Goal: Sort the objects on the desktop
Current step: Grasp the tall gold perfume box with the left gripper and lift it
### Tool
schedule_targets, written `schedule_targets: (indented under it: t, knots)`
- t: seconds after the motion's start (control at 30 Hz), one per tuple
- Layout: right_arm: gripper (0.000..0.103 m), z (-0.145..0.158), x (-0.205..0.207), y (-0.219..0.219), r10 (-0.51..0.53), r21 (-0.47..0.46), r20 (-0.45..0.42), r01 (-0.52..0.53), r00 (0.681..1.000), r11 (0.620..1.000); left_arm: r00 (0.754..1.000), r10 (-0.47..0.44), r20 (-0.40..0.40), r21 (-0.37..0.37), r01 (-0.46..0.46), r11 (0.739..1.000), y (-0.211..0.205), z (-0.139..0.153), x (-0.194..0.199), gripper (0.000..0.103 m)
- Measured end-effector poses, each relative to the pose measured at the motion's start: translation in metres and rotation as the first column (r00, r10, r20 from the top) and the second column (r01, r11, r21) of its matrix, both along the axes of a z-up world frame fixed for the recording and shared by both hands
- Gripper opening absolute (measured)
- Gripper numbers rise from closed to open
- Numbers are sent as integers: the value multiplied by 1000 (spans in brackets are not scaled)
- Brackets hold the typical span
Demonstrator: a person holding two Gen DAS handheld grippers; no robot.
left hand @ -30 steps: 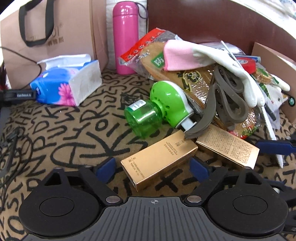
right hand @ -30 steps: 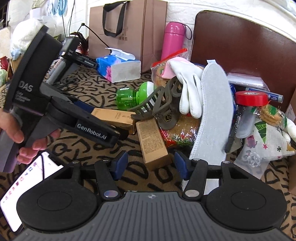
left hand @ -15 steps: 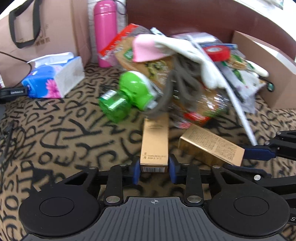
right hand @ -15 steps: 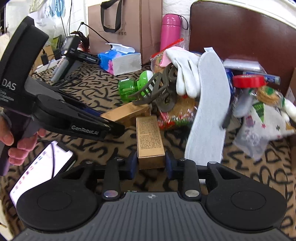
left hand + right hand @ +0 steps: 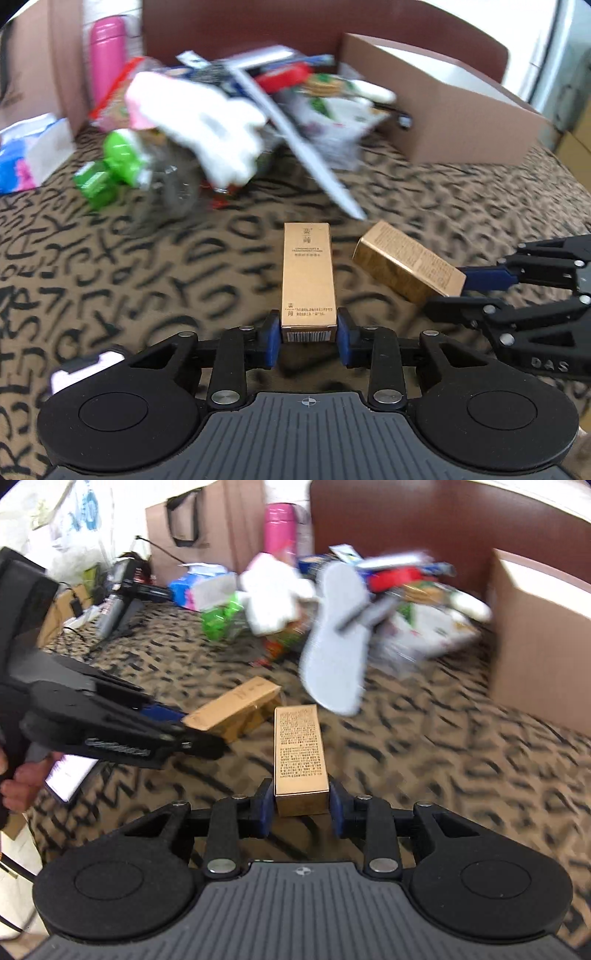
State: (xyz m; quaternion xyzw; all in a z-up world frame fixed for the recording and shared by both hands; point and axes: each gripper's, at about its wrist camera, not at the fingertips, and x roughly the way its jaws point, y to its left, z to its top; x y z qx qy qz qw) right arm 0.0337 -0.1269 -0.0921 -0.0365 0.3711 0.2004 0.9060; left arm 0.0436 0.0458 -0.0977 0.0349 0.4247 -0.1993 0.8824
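**A:** Where's it at? Left gripper (image 5: 307, 334) is clamped on one gold box (image 5: 308, 273), right gripper (image 5: 300, 809) on the other gold box (image 5: 300, 751), both held over the patterned cloth (image 5: 129, 280).

**B:** Barely started imo. The clutter pile (image 5: 229, 122) by the cardboard box (image 5: 443, 122) looks unsorted.

Each gripper (image 5: 308, 338) (image 5: 301, 808) is matte black with blue pads, silver screws, round discs and a ribbed grey housing.

I see the pile (image 5: 221, 122) behind my two boxes (image 5: 308, 273), the carton (image 5: 443, 110) right of it.
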Motion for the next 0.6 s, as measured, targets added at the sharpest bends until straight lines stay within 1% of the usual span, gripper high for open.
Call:
schedule_targets:
  t: [0.1, 0.17, 0.2, 0.23, 0.27, 0.37, 0.4, 0.47, 0.5, 0.53, 0.57, 0.6]
  knots:
    - [35, 0, -16, -16, -56, -33, 6, 56, 998, 998, 998, -65, -2, -23, 64, 998, -19, 0, -10, 30]
    - [34, -1, -22, -27, -91, -36, -5, 91, 996, 995, 995, -100, 2, -20, 100, 995, -32, -1, -15, 30]
    - [35, -3, -23, -32, -101, -28, -11, 100, 995, 995, 994, -108, 9, -7, 108, 994, -38, -2, -16, 38]
    - [35, -3, -23, -35, -108, -22, -12, 108, 994, 994, 994, -109, 16, 11, 109, 994, -44, -3, -16, 51]
    - [36, -3, -23, -36, -115, -17, -10, 114, 993, 993, 994, -103, 23, 24, 103, 994, -49, -3, -15, 53]
    - [38, -4, -20, -36, -132, -10, 5, 132, 991, 991, 996, -83, 38, 64, 80, 995, -58, -3, -10, 65]
    - [38, -4, -18, -36, -135, -2, 9, 135, 991, 991, 996, -74, 42, 71, 71, 995, -59, -4, -9, 71]
    - [40, -4, -15, -35, -136, 7, 18, 135, 991, 991, 997, -61, 40, 77, 58, 995, -61, -5, -4, 71]
    - [41, -3, -14, -35, -137, 8, 22, 137, 990, 991, 997, -61, 37, 75, 58, 996, -62, -6, -2, 65]
    - [42, -4, -12, -34, -138, 10, 25, 137, 990, 990, 997, -62, 40, 73, 59, 996, -62, -5, -2, 57]
    - [42, -4, -11, -34, -140, 12, 24, 139, 990, 990, 997, -67, 38, 70, 64, 995, -62, -4, -2, 43]
    - [42, -4, -9, -34, -139, 14, 24, 139, 990, 990, 997, -72, 32, 62, 70, 996, -62, -3, -1, 40]
